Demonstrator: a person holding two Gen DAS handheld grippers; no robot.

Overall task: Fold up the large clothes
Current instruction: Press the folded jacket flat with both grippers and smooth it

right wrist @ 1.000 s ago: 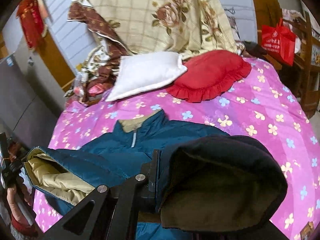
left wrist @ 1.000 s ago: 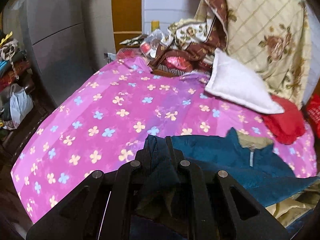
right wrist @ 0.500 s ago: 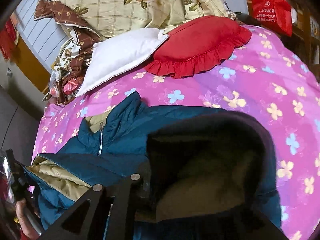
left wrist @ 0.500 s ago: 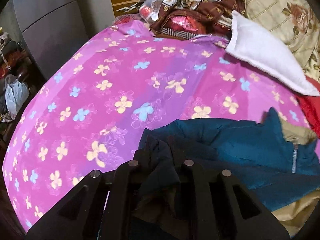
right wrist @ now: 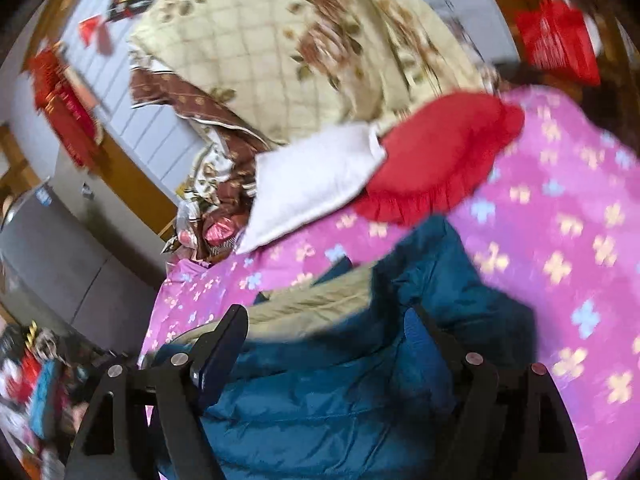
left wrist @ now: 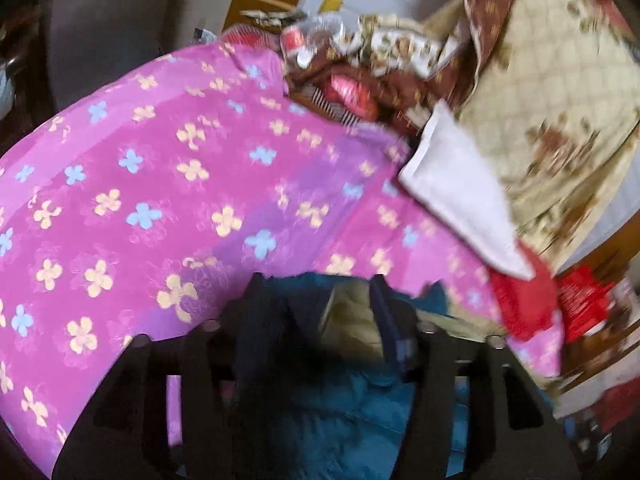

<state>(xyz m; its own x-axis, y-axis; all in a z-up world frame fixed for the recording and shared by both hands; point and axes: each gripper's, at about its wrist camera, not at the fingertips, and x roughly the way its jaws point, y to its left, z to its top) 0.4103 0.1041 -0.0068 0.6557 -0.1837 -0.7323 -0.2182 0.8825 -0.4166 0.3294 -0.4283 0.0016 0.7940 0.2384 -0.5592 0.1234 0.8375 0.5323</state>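
A teal padded jacket (right wrist: 352,392) with a khaki lining (right wrist: 316,304) lies folded on the pink flowered bedspread (right wrist: 560,240). My right gripper (right wrist: 324,320) is open above it, its jaws wide apart and empty. In the left wrist view the same jacket (left wrist: 348,408) lies below my left gripper (left wrist: 320,292), whose jaws are also apart with the khaki lining (left wrist: 352,320) showing between them. Both views are blurred by motion.
A white pillow (right wrist: 316,176) and a red frilled cushion (right wrist: 444,160) lie at the head of the bed, with a beige flowered quilt (right wrist: 304,48) piled behind. A heap of brown cloth and bags (left wrist: 360,68) sits at the far corner. A grey cabinet (left wrist: 120,12) stands left of the bed.
Both grippers have opened and let go of the jacket, which now lies on the bed. Both have pulled back and tilted, blurring the views.
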